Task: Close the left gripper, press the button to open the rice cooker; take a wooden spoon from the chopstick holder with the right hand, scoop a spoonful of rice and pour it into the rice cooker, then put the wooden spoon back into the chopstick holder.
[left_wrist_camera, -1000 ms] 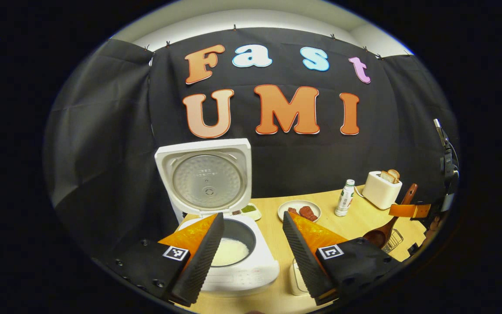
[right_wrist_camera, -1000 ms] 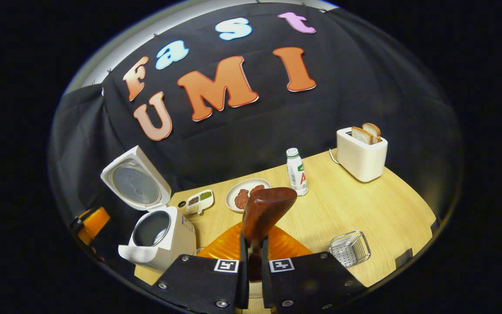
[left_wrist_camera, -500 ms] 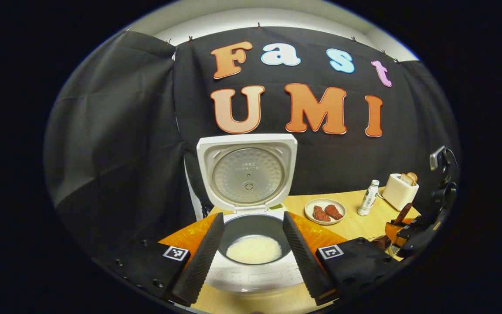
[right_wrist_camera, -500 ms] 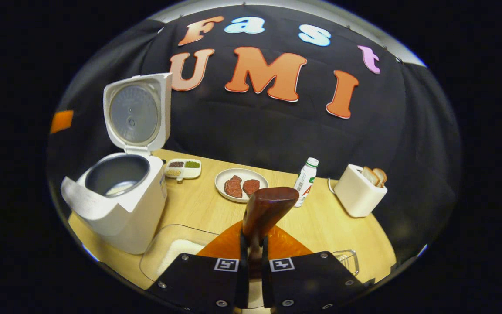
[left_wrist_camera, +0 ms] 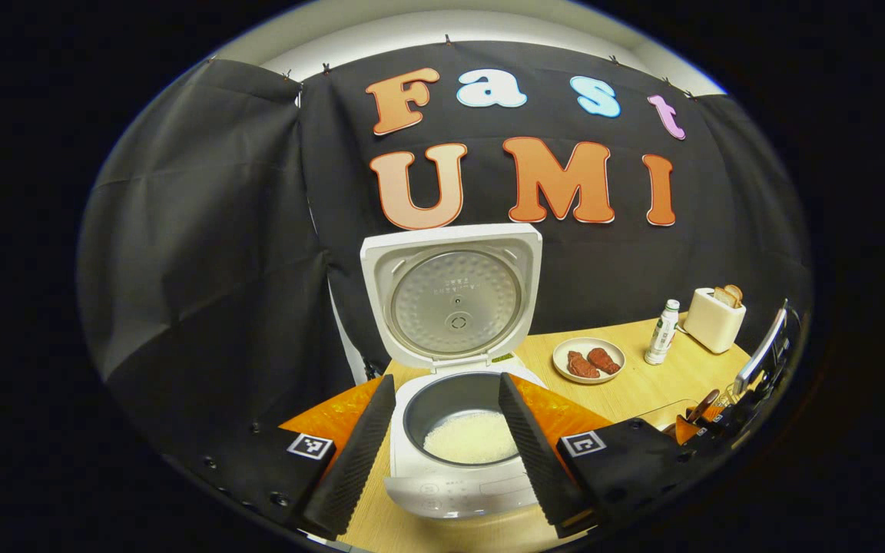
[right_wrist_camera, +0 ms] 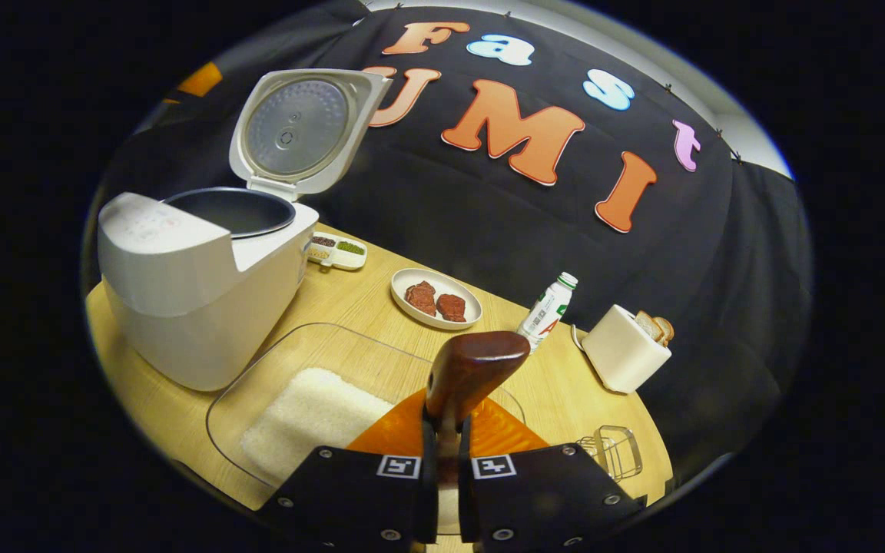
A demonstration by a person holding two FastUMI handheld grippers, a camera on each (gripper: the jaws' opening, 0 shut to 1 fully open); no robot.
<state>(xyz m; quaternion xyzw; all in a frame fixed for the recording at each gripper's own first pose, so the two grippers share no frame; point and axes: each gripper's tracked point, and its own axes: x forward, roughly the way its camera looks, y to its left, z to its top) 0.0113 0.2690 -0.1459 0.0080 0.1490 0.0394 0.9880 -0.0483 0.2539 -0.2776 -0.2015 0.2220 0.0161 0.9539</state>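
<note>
The white rice cooker [left_wrist_camera: 458, 476] stands open with its lid [left_wrist_camera: 454, 296] upright, and white rice [left_wrist_camera: 469, 436] lies in its pot. My left gripper [left_wrist_camera: 446, 384] hangs open just in front of the cooker, one finger on each side of the pot. My right gripper [right_wrist_camera: 446, 426] is shut on the wooden spoon [right_wrist_camera: 475, 367], whose brown end rises ahead of the fingers. It hovers over a clear tray of rice [right_wrist_camera: 312, 411], right of the cooker [right_wrist_camera: 197, 276]. The wire chopstick holder [right_wrist_camera: 611, 452] sits to the right. In the left gripper view, the right gripper [left_wrist_camera: 727, 411] shows at far right.
On the wooden table [right_wrist_camera: 565, 384] behind the tray are a plate with two pieces of meat [right_wrist_camera: 436, 298], a small bottle [right_wrist_camera: 548, 307], a white toaster with bread [right_wrist_camera: 623, 349] and a small divided dish [right_wrist_camera: 337, 252]. The black cloth wall closes off the back.
The left gripper has swung round to face the open cooker squarely. The right gripper, still holding the spoon, has dropped lower and come over the clear rice tray.
</note>
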